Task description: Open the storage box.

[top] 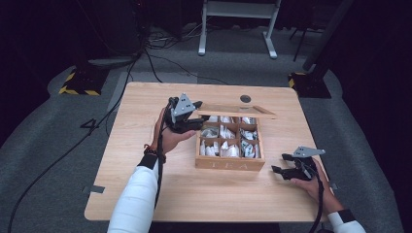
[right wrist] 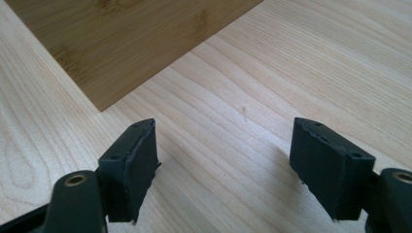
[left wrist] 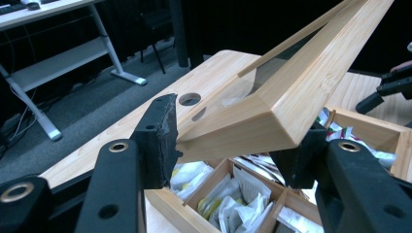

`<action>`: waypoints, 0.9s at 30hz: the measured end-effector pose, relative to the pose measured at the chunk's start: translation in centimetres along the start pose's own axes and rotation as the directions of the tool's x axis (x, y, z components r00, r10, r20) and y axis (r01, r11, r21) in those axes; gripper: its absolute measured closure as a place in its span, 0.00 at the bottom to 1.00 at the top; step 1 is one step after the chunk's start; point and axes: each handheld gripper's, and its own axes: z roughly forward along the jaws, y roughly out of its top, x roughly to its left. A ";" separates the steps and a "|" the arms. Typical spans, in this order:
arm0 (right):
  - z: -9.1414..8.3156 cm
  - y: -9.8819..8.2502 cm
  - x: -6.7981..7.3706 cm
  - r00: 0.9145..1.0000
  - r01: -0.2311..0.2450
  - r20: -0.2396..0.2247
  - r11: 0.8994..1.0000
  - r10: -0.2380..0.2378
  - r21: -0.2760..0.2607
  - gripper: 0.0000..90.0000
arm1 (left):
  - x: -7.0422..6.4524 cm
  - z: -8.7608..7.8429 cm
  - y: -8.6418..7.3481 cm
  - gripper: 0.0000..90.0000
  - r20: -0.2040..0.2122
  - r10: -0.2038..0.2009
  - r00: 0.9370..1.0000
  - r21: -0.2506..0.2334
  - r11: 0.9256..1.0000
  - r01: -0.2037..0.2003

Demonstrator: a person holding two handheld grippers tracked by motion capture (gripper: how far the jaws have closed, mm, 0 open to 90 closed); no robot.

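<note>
While the left gripper (left wrist: 233, 155) clamps the lid's (left wrist: 272, 114) corner, the wooden tea box (top: 230, 164) sits mid-table.
Smooth pale wood, glass-paned lid raised aslant, nine square compartments of white packets (top: 227, 149); right gripper (top: 281, 164) rests beside it, jaws apart, empty.

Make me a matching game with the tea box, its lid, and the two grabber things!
Things:
1. lid
2. tea box
3. left gripper
4. right gripper

States:
A. jaws open above bare table
B. full of tea bags
C. lifted, tilted up
D. clamped on a wooden corner

Pairs: 1-C, 2-B, 3-D, 4-A
</note>
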 end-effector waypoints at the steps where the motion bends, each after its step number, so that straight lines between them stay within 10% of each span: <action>1: 0.1 0.0 0.0 1.000 0.009 0.003 1.000 -0.009 0.001 0.29 | 0.2 0.1 0.3 0.54 -0.004 0.000 1.000 0.000 1.000 0.000; 27: 0.4 0.1 0.2 1.000 0.010 0.019 1.000 -0.010 0.002 0.28 | 2.7 1.3 4.2 0.59 -0.041 -0.025 0.999 0.008 1.000 0.025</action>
